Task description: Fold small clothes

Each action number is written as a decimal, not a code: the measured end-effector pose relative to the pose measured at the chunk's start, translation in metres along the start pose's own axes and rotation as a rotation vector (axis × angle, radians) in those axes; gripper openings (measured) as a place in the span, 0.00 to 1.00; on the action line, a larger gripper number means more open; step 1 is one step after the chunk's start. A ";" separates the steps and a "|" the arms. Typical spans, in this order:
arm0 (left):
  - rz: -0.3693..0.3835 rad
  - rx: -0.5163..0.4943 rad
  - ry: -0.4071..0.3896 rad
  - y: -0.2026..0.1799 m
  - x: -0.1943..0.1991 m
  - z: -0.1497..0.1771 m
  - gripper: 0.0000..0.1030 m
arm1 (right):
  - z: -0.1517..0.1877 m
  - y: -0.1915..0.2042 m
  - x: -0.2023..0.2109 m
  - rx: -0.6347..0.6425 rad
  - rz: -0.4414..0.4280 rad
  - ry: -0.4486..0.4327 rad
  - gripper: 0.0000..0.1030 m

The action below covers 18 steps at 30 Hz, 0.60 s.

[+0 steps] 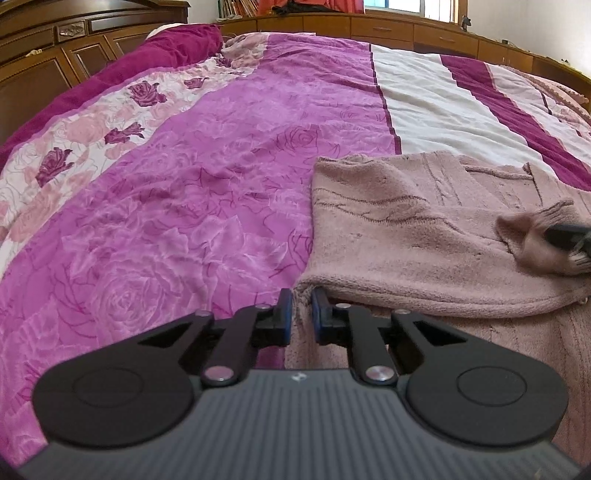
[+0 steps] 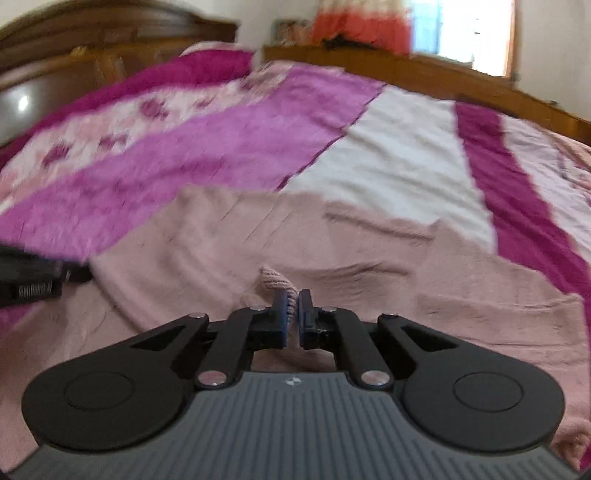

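Note:
A dusty pink knitted garment (image 1: 417, 236) lies spread on the bed, its near part folded over itself. My left gripper (image 1: 302, 299) is shut on the garment's near left edge. In the right wrist view the garment (image 2: 332, 266) fills the middle, and my right gripper (image 2: 293, 299) is shut on a bunched bit of its knit (image 2: 275, 278). The right gripper also shows at the right edge of the left wrist view (image 1: 570, 238), pinching the pink fabric. The left gripper shows at the left edge of the right wrist view (image 2: 33, 275).
The bed is covered with a magenta, pink and white rose-patterned quilt (image 1: 192, 192). A dark wooden headboard (image 1: 51, 70) stands at the far left and a wooden ledge (image 1: 406, 29) runs along the far side, with a window (image 2: 461, 29) beyond.

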State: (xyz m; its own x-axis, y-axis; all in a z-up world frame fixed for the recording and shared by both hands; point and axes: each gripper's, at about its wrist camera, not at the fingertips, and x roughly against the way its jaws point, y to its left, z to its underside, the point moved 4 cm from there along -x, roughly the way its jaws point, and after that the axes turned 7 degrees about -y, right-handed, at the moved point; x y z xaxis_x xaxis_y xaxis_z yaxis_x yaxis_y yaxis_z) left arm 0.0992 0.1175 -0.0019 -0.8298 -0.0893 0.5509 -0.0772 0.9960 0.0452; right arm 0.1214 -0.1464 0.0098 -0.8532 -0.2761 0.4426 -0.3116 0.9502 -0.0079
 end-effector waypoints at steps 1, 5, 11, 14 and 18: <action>-0.001 0.000 0.001 0.000 0.000 0.001 0.13 | -0.003 -0.007 0.007 -0.027 0.019 -0.025 0.05; -0.004 -0.003 0.003 -0.001 0.000 0.001 0.13 | -0.008 -0.046 0.036 -0.149 0.104 -0.105 0.05; -0.013 -0.004 0.010 -0.002 0.000 0.001 0.14 | 0.014 -0.110 0.063 -0.316 0.248 -0.110 0.05; -0.016 -0.010 0.014 -0.003 0.000 0.001 0.15 | 0.034 -0.139 0.069 -0.420 0.294 -0.048 0.06; -0.017 -0.005 0.021 -0.002 0.002 0.001 0.15 | 0.056 -0.159 0.078 -0.475 0.329 0.022 0.21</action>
State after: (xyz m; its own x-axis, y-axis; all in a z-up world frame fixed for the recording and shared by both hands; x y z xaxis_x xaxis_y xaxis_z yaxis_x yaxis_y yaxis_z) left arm 0.0977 0.1151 -0.0016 -0.8166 -0.1066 0.5672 -0.0887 0.9943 0.0591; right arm 0.0808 -0.3269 -0.0048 -0.8630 0.0430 0.5033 0.1946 0.9478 0.2527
